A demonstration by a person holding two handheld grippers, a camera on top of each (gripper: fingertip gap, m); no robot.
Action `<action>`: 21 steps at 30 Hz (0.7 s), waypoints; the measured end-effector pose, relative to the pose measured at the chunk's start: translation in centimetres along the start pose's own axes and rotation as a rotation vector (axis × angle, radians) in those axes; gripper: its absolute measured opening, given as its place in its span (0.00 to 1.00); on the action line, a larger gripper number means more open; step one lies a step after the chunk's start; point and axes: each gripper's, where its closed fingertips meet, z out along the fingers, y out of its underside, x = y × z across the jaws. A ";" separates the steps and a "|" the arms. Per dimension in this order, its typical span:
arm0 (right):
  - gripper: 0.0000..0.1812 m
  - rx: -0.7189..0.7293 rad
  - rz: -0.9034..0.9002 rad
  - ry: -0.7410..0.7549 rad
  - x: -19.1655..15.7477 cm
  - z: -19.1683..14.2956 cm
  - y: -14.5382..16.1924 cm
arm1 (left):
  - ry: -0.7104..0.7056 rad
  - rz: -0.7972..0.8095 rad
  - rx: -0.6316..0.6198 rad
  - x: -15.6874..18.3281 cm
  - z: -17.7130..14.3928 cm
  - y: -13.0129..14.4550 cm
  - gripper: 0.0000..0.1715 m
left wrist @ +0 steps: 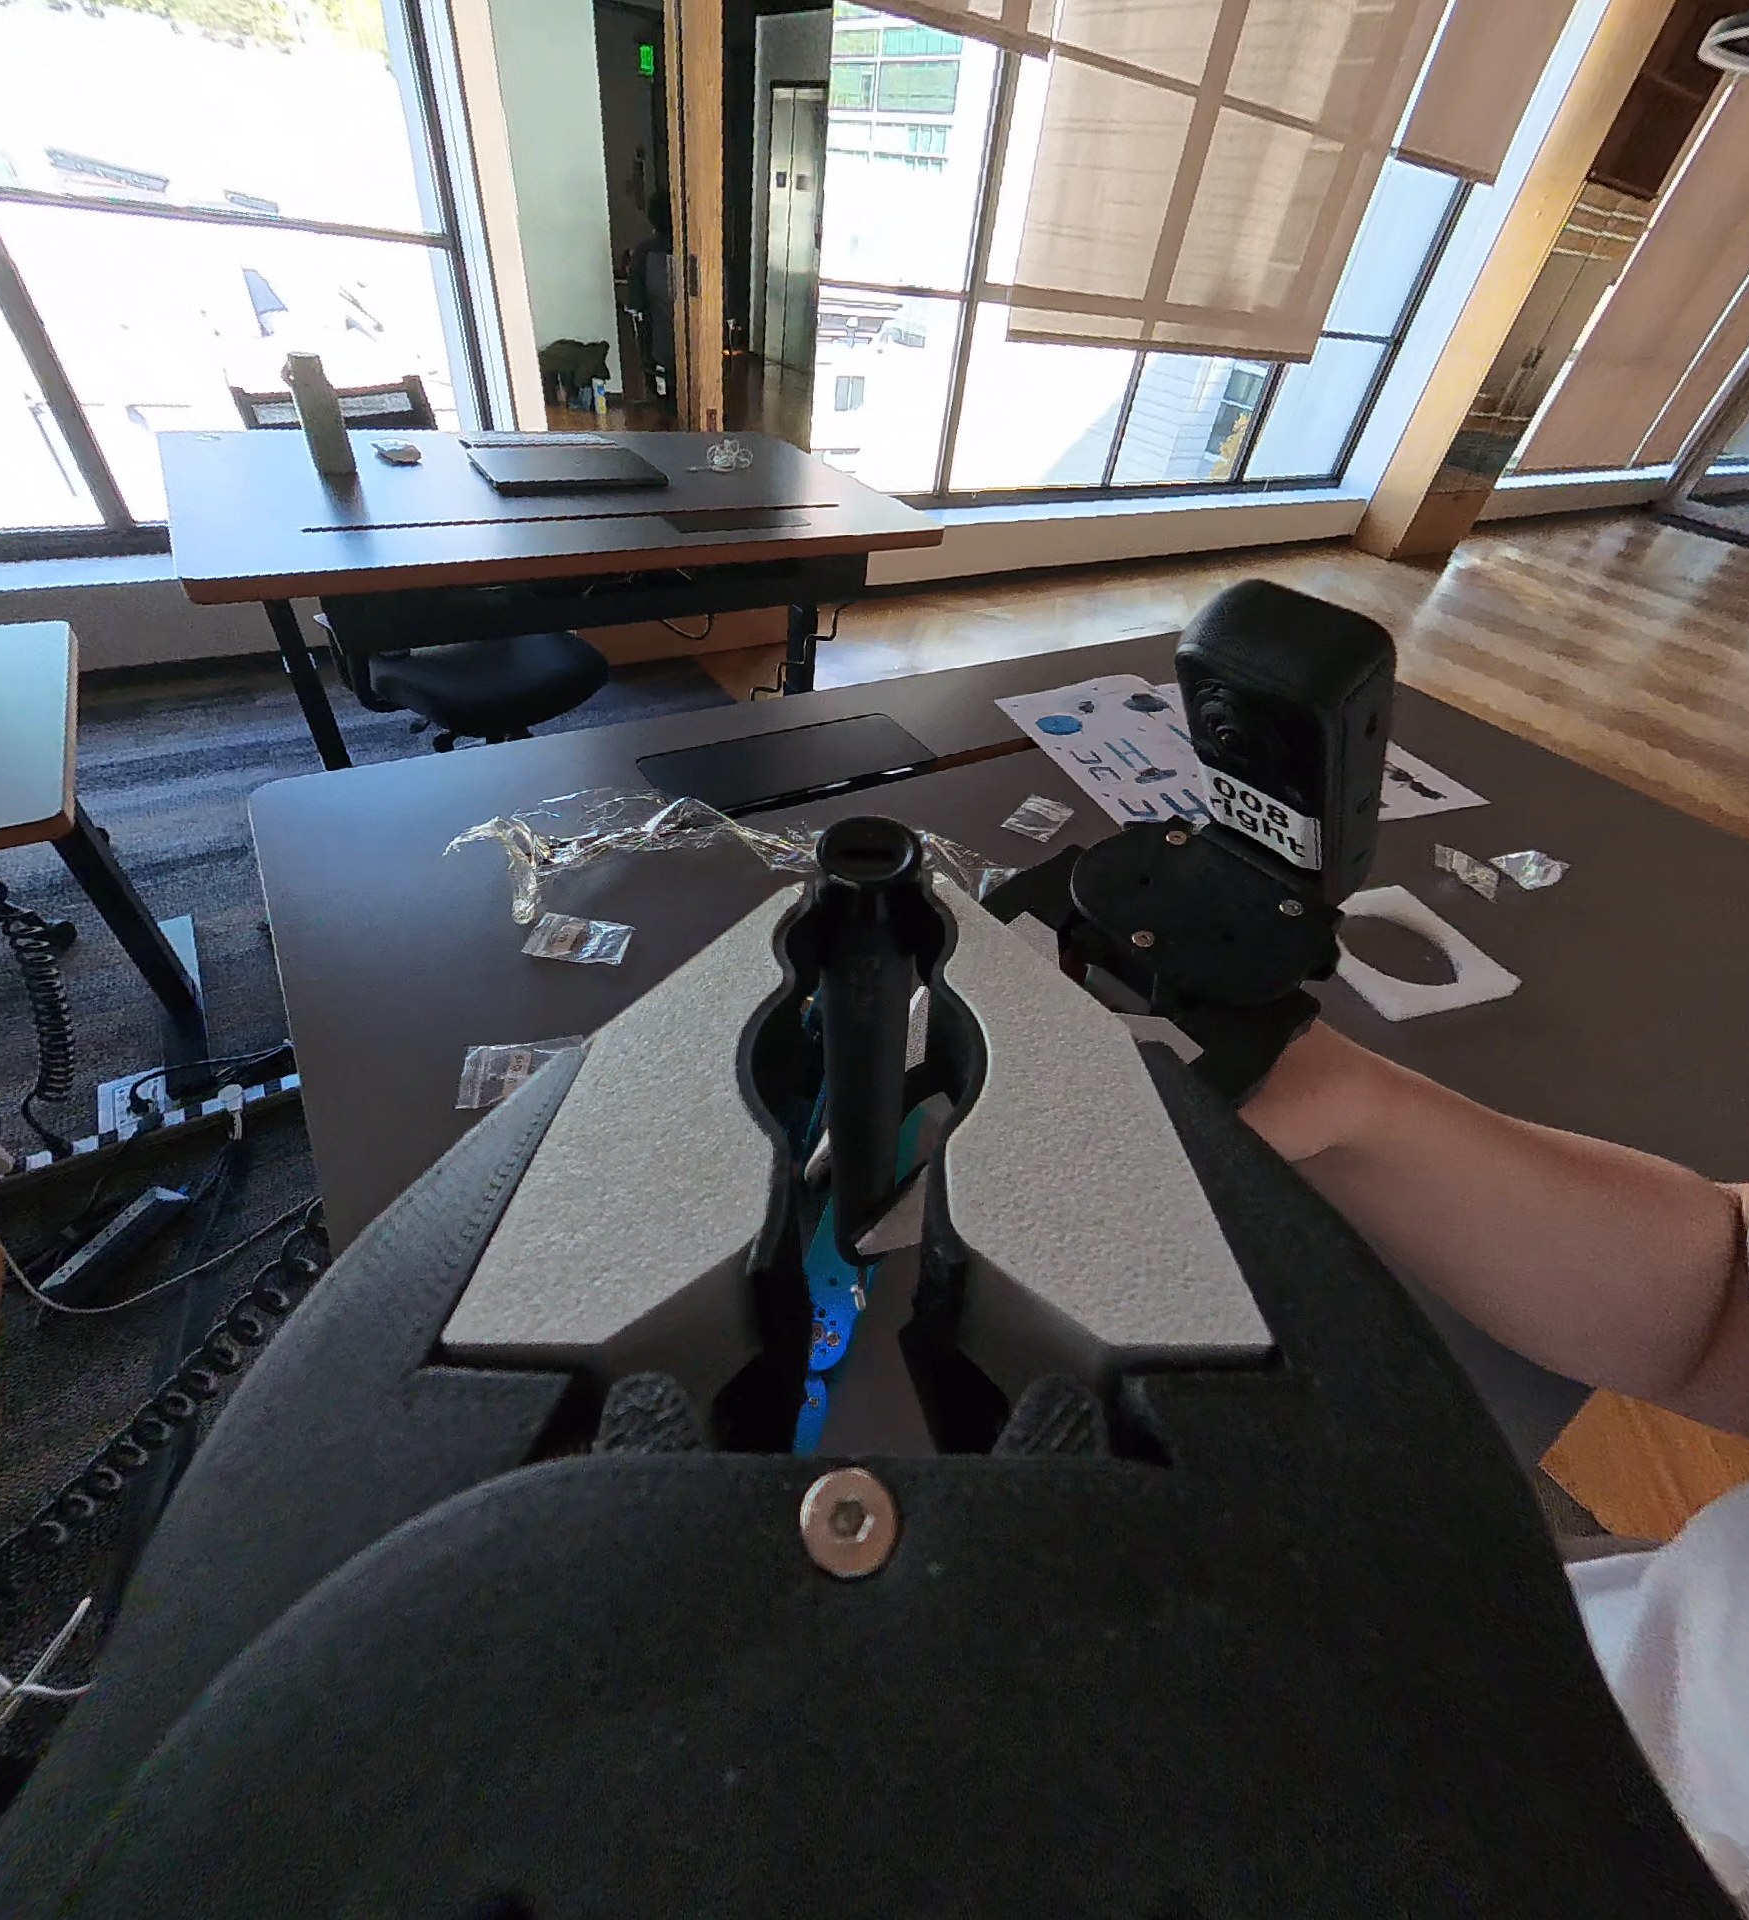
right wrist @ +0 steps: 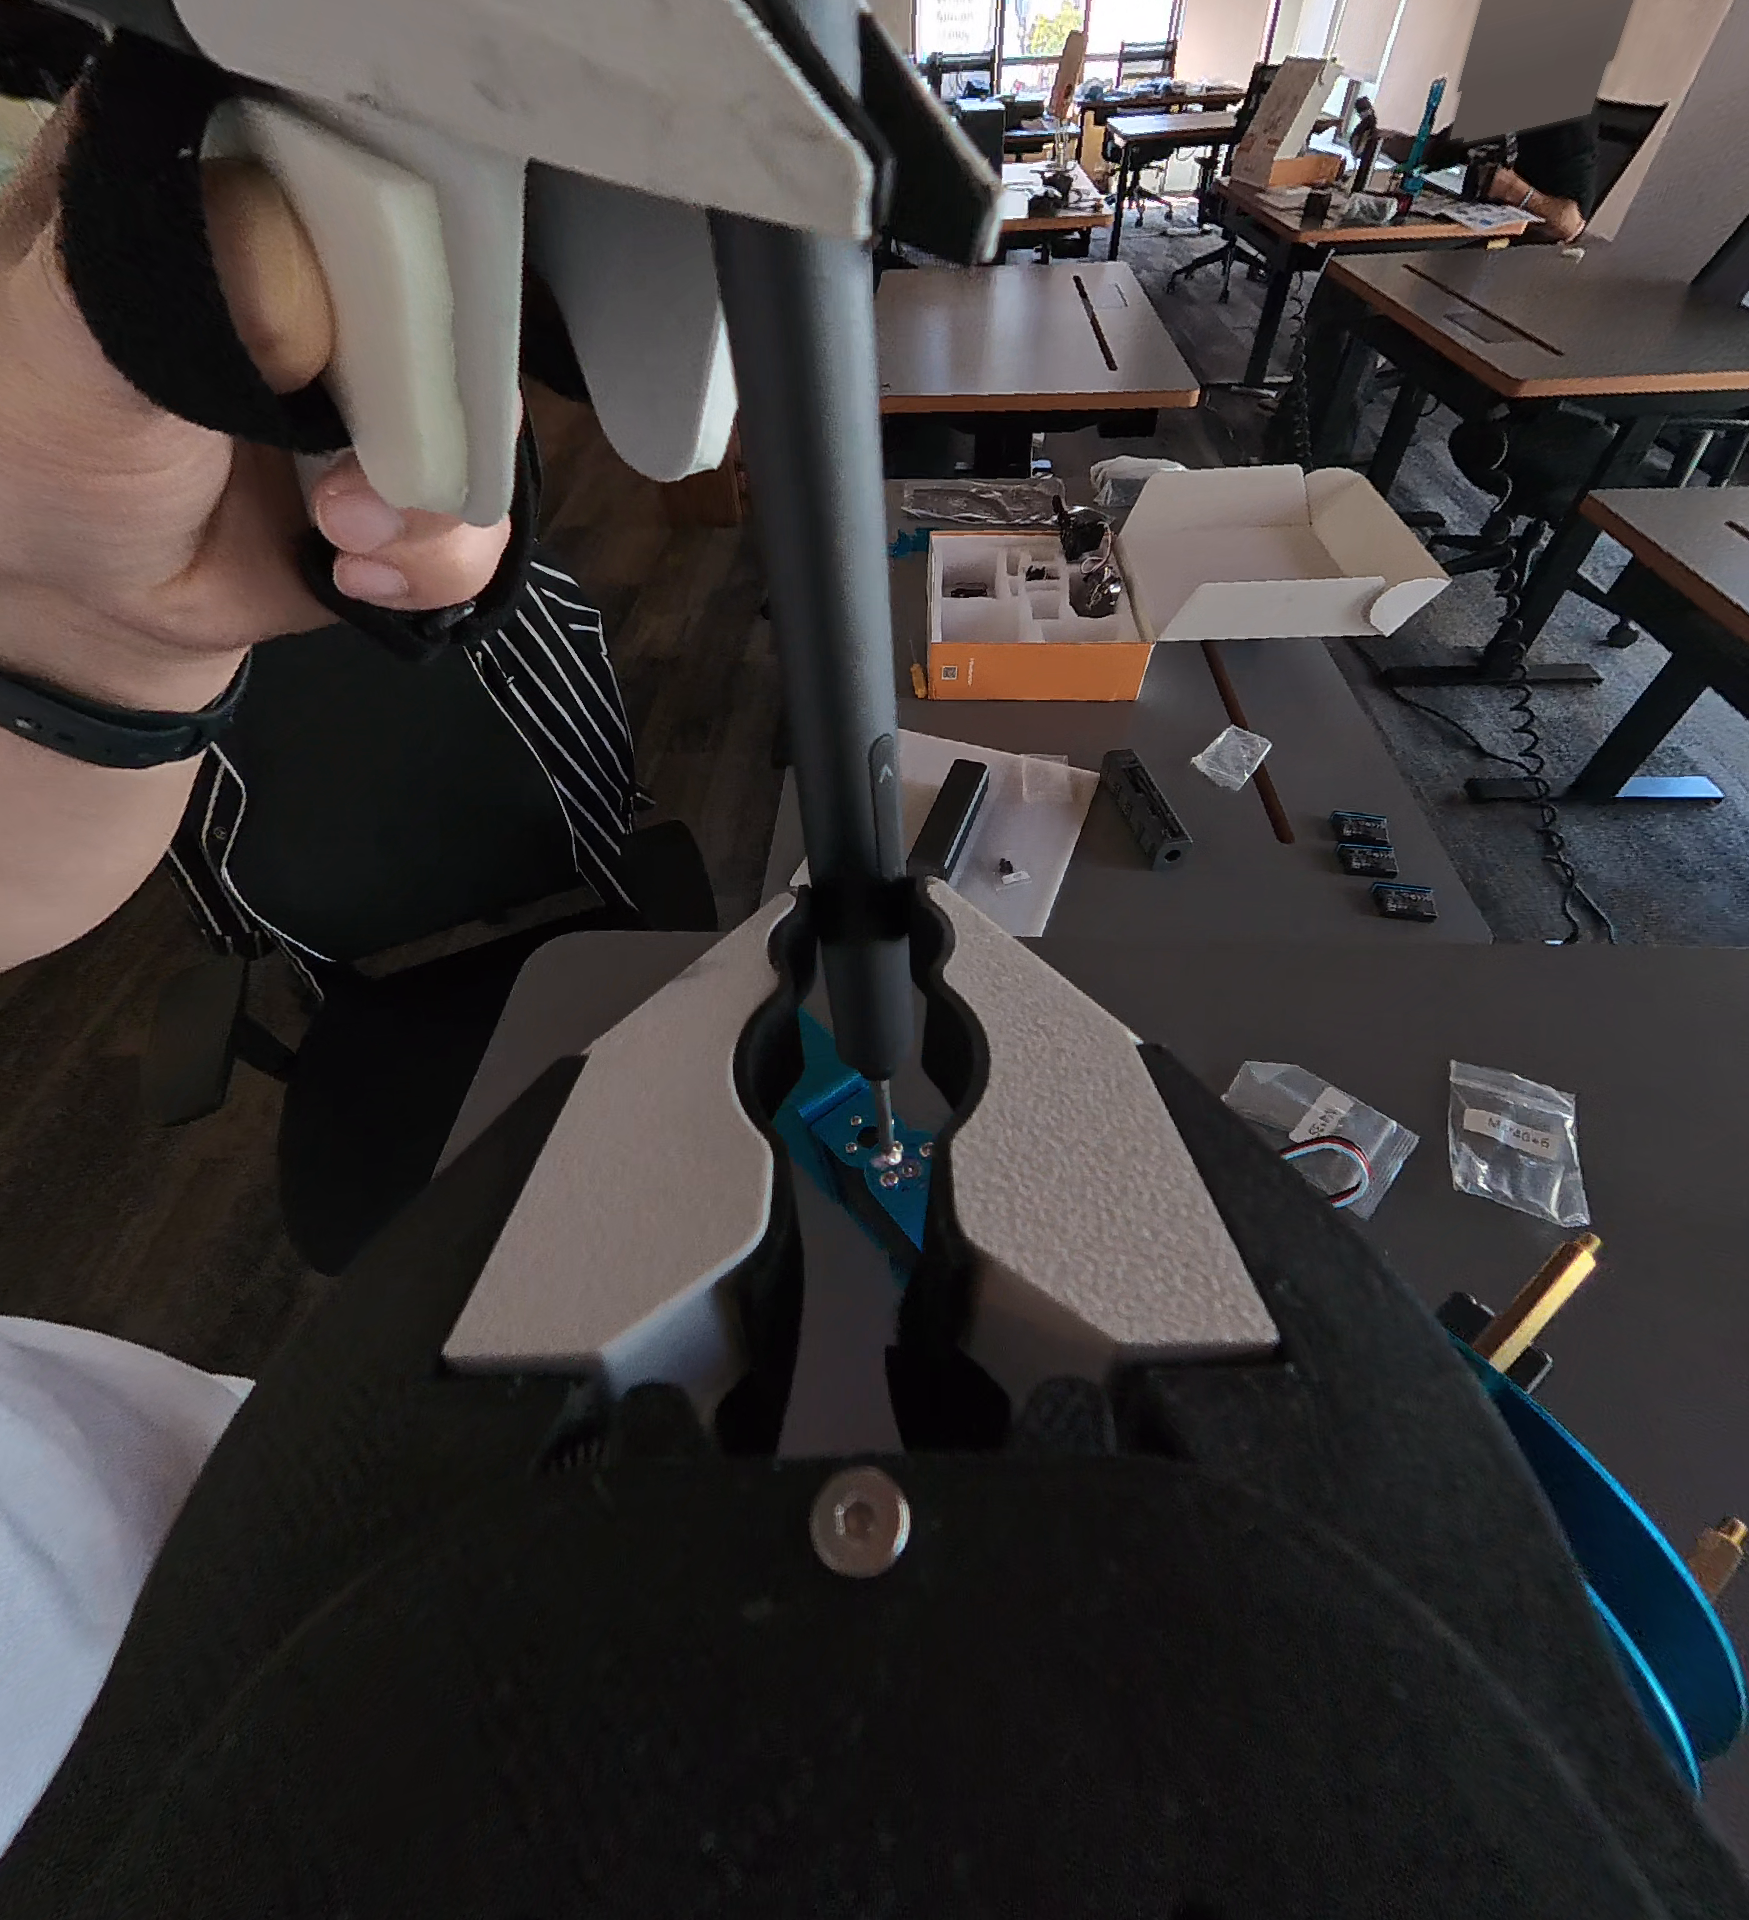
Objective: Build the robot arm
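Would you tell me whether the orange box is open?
Open: the orange box has its white lid folded back, showing white compartments.

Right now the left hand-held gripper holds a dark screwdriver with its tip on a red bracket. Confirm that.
One detail is wrong: the bracket is blue, not red. The right wrist view shows it. The left hand-held gripper holds the dark screwdriver with its tip on the blue bracket.
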 end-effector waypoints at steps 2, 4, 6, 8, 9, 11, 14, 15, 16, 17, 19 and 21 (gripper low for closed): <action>0.10 -0.001 0.032 -0.018 0.4 0.2 0.4 | -0.007 0.004 -0.004 -0.4 0.4 0.3 0.09; 0.10 -0.001 0.046 -0.027 0.7 0.3 0.7 | -0.008 0.004 -0.014 -0.6 0.8 0.6 0.09; 0.10 -0.010 0.051 -0.036 0.8 0.5 1.1 | -0.010 -0.003 -0.021 -0.9 1.0 1.0 0.09; 0.09 -0.017 0.052 -0.040 1.0 0.7 1.3 | -0.014 -0.013 -0.018 -1.2 1.1 1.2 0.09; 0.09 -0.020 0.052 -0.042 1.0 0.8 1.4 | -0.017 -0.018 -0.015 -1.3 1.1 1.3 0.09; 0.10 -0.027 0.054 -0.048 1.1 1.0 1.6 | -0.016 -0.031 -0.013 -1.6 1.1 1.5 0.09; 0.10 -0.033 0.049 -0.046 1.1 1.1 1.7 | -0.013 -0.042 -0.008 -1.8 1.0 1.7 0.09; 0.10 -0.034 0.049 -0.047 1.2 1.1 1.7 | -0.012 -0.047 -0.007 -1.9 1.1 1.7 0.09; 0.09 -0.033 0.050 -0.045 1.2 1.1 1.7 | -0.012 -0.049 -0.004 -2.0 1.1 1.7 0.09; 0.10 -0.033 0.052 -0.046 1.2 1.2 1.8 | -0.012 -0.049 -0.002 -2.0 1.1 1.8 0.09; 0.10 -0.034 0.057 -0.050 1.3 1.2 1.9 | -0.012 -0.052 -0.003 -2.1 1.1 1.9 0.10; 0.10 -0.033 0.058 -0.051 1.3 1.3 1.9 | -0.012 -0.053 0.001 -2.2 1.0 1.9 0.09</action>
